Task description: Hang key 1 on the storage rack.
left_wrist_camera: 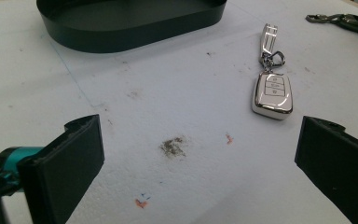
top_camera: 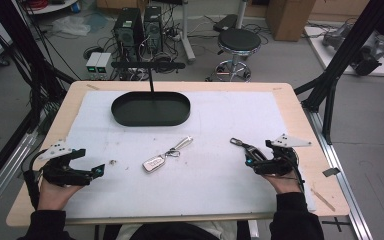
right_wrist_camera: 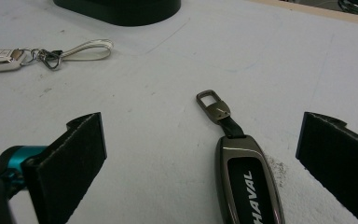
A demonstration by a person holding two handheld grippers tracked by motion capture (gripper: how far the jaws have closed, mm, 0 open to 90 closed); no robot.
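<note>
Your bench [top_camera: 300, 130] carries a white sheet [top_camera: 220, 180] that covers most of its top. At the far middle of that sheet sits a black oval tray [top_camera: 150, 109], with a thin black post rising behind it.

Your left tongs [top_camera: 91, 161] rest at the near left edge of the sheet, held in your left hand [top_camera: 55, 192]. In the left gripper view the jaws stand wide apart with nothing between them except bare, stained sheet. Your right tongs [top_camera: 258, 154] lie at the near right, in your right hand [top_camera: 285, 184]. Their jaws are also spread wide, gripping nothing.

The dark key fob [right_wrist_camera: 249, 184] lies between the right jaws in the right gripper view, flat on the sheet, touched by neither pad. Its metal clip [right_wrist_camera: 213, 107] points away from you, toward the tray. In the high view the fob [top_camera: 245, 148] lies just ahead of the right tongs.

The white key fob [top_camera: 154, 163] lies near the middle of the sheet, between your two hands and well apart from both tongs. Its strap [top_camera: 182, 143] trails toward the tray. In the left gripper view it [left_wrist_camera: 272, 95] lies ahead of the jaws, toward the right one.
</note>
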